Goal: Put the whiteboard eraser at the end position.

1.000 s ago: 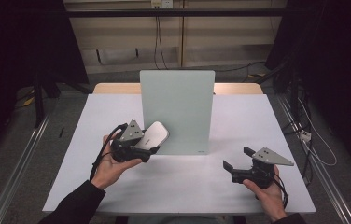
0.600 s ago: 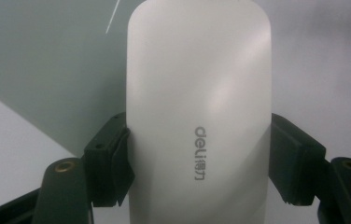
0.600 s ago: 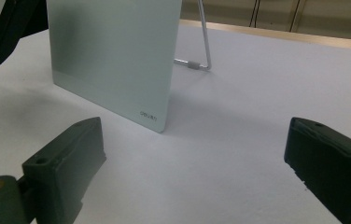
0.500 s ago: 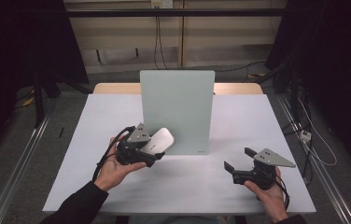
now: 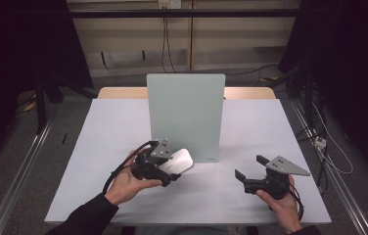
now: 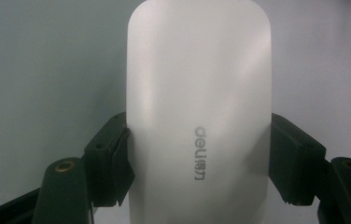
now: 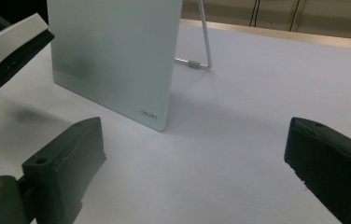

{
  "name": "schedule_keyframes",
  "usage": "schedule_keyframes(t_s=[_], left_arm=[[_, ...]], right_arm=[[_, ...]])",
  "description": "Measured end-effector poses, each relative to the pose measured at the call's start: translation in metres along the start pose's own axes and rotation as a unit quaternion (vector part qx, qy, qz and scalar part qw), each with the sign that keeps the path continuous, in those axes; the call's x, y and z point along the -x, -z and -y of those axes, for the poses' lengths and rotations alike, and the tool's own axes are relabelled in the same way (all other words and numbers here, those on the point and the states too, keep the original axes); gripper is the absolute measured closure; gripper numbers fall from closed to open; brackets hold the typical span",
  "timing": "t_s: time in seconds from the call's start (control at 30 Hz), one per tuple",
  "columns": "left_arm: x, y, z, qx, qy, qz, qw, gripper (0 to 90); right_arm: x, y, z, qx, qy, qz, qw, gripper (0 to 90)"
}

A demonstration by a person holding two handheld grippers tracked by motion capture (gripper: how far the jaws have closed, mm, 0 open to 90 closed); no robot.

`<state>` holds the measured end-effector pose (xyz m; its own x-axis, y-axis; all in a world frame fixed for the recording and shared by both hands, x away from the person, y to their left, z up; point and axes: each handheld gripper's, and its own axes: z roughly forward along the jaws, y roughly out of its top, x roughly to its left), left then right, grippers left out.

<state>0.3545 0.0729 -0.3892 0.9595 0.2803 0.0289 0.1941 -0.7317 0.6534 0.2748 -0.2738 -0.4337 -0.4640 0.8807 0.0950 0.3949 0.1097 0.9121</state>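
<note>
A white rounded oblong block [image 6: 199, 93] with a grey "deli" mark is clamped between the black jaws of my left gripper [image 6: 199, 158], whose pads press on both its sides. From above, that gripper [image 5: 171, 167] hovers just in front of the lower left corner of an upright pale green board [image 5: 186, 115], with the white block [image 5: 181, 160] pointing at it. My right gripper [image 5: 249, 167] is held low at the front right, its jaws wide apart with nothing between them [image 7: 197, 140]. It faces the board [image 7: 113, 51].
The board leans on a thin metal stand leg [image 7: 205, 42] on a white tabletop [image 5: 113, 127]. A wooden edge [image 5: 123, 92] runs along the far side. Dark floor, rails and cables [image 5: 319, 142] surround the table.
My left hand has carried the white block to the right and nearer the table's front, across the board's lower left corner. The right gripper has stayed put.
</note>
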Motion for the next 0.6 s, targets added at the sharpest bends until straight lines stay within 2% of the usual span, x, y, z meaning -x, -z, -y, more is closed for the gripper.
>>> schedule_keyframes(t_s=[0.07, 0.23, 0.43, 0.57, 0.6], left_arm=[[0.001, -0.003, -0.002, -0.008, 0.001, 0.012, 0.9999, 31.2], [0.006, -0.016, -0.003, -0.036, -0.002, 0.025, 0.9990, 31.2], [0.000, -0.031, -0.007, -0.047, 0.003, 0.029, 0.9985, 31.2], [0.000, -0.039, -0.009, -0.067, -0.006, 0.041, 0.9969, 31.2], [0.001, -0.042, -0.008, -0.064, -0.001, 0.040, 0.9971, 31.2]], right_arm=[[0.000, 0.000, 0.000, 0.000, -0.001, 0.000, 1.0000, 4.9], [0.000, 0.000, 0.000, 0.000, 0.000, 0.000, 1.0000, 4.9], [0.000, -0.001, 0.000, 0.000, 0.000, 0.000, 1.0000, 4.9], [0.000, -0.001, 0.000, 0.000, 0.001, -0.001, 1.0000, 4.9], [0.000, -0.001, 0.000, 0.000, 0.000, 0.000, 1.0000, 4.9]])
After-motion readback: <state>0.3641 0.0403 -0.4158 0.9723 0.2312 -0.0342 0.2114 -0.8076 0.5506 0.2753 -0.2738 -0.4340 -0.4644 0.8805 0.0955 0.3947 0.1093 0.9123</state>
